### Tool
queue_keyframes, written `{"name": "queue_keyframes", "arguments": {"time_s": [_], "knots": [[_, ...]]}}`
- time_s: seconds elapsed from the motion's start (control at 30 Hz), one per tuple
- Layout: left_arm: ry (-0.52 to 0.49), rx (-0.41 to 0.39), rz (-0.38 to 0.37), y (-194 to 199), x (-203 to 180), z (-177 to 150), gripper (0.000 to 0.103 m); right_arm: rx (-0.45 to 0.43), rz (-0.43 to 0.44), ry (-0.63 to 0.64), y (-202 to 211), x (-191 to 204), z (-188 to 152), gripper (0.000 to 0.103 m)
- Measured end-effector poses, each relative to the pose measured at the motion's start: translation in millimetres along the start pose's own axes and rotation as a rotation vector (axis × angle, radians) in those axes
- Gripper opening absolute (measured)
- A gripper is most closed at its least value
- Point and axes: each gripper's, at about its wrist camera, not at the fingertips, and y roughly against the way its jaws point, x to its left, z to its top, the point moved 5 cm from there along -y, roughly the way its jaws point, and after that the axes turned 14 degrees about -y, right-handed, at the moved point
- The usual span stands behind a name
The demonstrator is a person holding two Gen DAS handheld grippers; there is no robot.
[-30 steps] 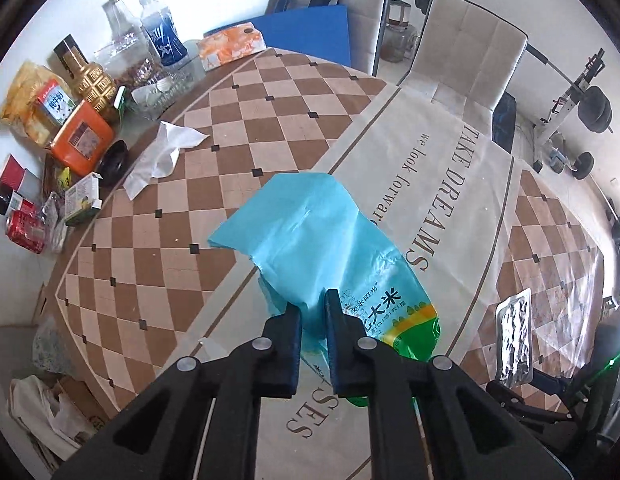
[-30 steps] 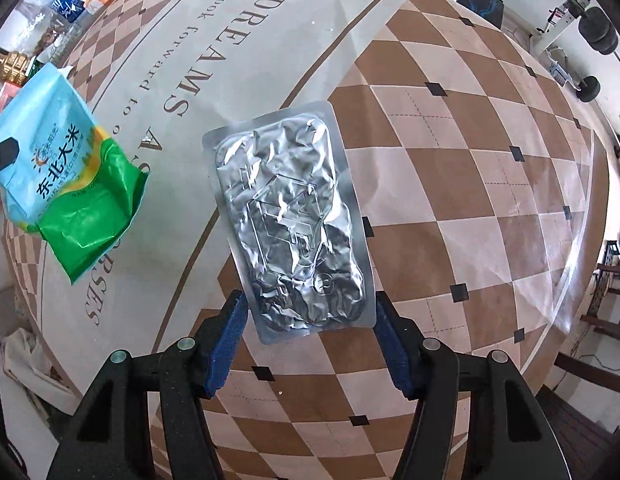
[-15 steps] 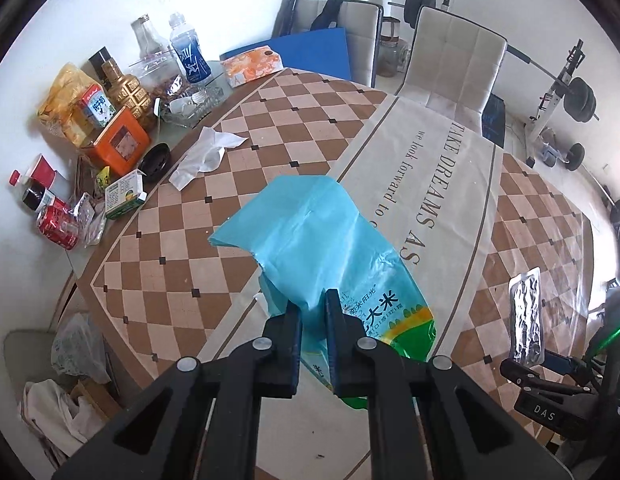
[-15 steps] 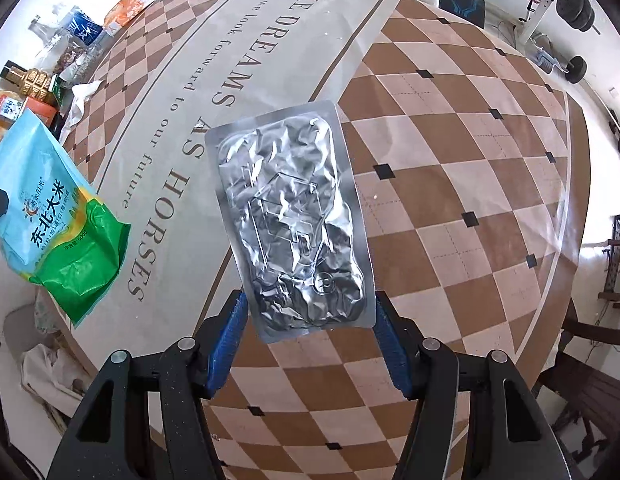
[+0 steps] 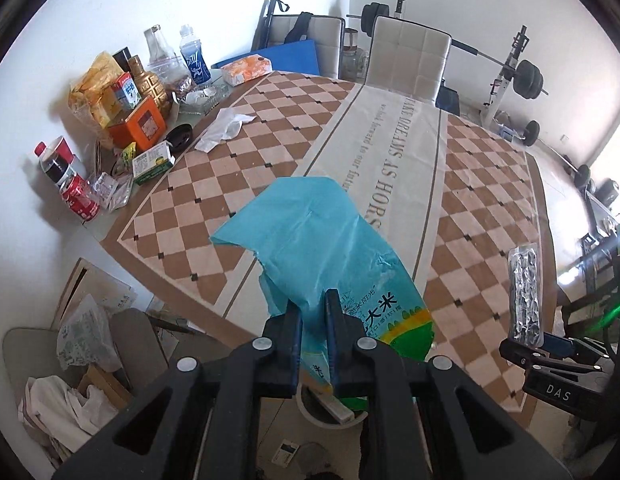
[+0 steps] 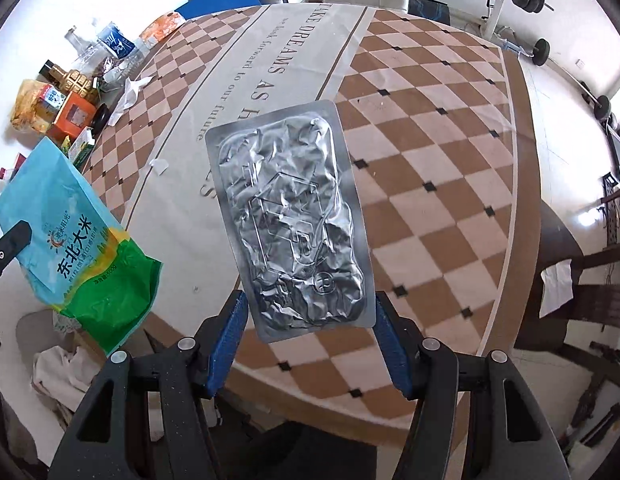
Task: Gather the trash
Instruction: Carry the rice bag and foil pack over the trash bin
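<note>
Left wrist view: the left gripper (image 5: 311, 316) pinches a blue rice bag (image 5: 317, 248) tight, up off the table (image 5: 238, 168). The right gripper (image 6: 308, 328) squeezes a silver foil pack (image 6: 290, 224) by its two side edges — also in the air. A white bin (image 5: 329, 410) seems to wait below. Best to hold both tight and let go only right over it.

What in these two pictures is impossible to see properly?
- Bin, left wrist view: mostly hidden behind the rice bag and left gripper.
- Foil tray, right wrist view: contents hidden by crumpled foil.
- Small print on the green carton: too small.
</note>
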Motion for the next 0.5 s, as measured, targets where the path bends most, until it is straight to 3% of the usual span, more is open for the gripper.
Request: {"name": "queue_keyframes", "arguments": {"time_s": [0.27,0.5], "knots": [[0.006,0.097,-0.060,-3.0,0.6,-100.9,0.008,0.083,-0.005,-0.040,-0.9,-12.6,-136.0,0.065],[0.074,0.274,-0.079,-69.0,-3.6,-183.1,0.008,0.262,-0.057,0.013,-66.6,-24.5,-228.4,0.065]]}}
